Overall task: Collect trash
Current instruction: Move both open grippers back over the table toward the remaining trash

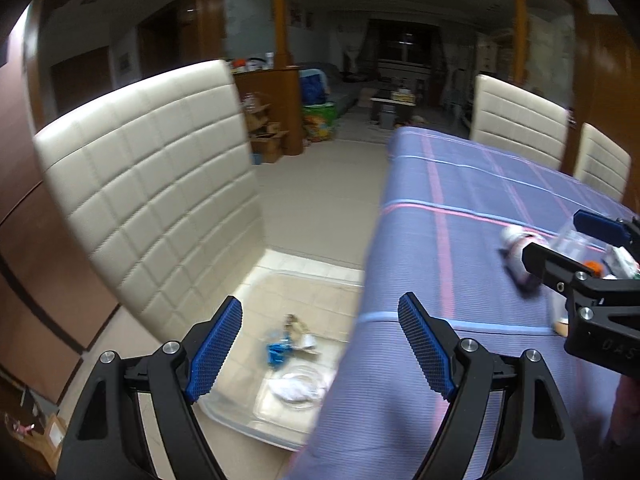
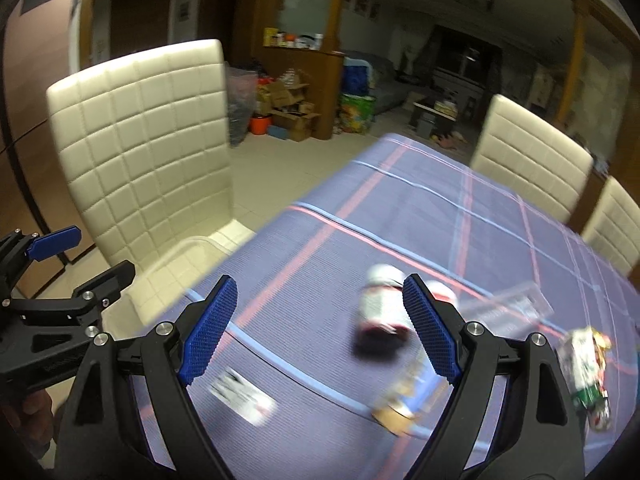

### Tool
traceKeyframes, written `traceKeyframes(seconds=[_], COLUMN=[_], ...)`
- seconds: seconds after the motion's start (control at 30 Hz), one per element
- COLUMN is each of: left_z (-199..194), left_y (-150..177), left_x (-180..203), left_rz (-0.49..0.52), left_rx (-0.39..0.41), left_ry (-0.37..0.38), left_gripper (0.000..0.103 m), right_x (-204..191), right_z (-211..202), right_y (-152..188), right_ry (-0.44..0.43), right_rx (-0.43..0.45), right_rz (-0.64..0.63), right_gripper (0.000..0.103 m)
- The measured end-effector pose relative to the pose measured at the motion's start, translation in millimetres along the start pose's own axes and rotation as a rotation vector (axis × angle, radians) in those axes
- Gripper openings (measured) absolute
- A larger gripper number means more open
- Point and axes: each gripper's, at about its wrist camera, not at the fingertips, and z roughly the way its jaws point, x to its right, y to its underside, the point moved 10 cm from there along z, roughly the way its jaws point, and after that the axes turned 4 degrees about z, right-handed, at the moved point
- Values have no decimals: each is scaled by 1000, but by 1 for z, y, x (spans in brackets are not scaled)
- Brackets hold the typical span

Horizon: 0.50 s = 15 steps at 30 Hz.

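Observation:
In the right wrist view my right gripper [image 2: 320, 284] hangs open and empty over a table with a purple striped cloth [image 2: 420, 216]. Trash lies blurred on the cloth: a white can with red bands [image 2: 380, 312], a white paper slip [image 2: 240, 396], a brown cardboard piece [image 2: 394, 416], a clear plastic box [image 2: 508, 304] and a green-white wrapper [image 2: 588, 372]. My left gripper [image 1: 320, 308] is open and empty beside the table edge, above a clear bin [image 1: 256, 420] on a chair seat. The bin holds a blue wrapper [image 1: 276, 352] and white tissue [image 1: 296, 388].
A cream quilted chair back [image 1: 152, 200] rises left of the bin. Two more cream chairs [image 1: 516, 120] stand on the table's far side. Boxes [image 2: 288, 108] and clutter sit by a wooden partition beyond. The other gripper shows at each view's edge.

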Motion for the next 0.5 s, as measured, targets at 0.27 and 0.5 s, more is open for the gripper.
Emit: traceKeyframes(seconds=[0.27,0.5], left_z=[-5,2], left_y=[1,3], left_x=[100,180], left_rz=[104,179], left_rx=[-28,-67], left_ry=[156,264], left_gripper=[78,78], right_x=[114,186], right_z=[-22,-27], right_y=[47,94], right_ry=[126,180], right_rx=[-41,-109], right_rz=[163,275], right_gripper=[74,73])
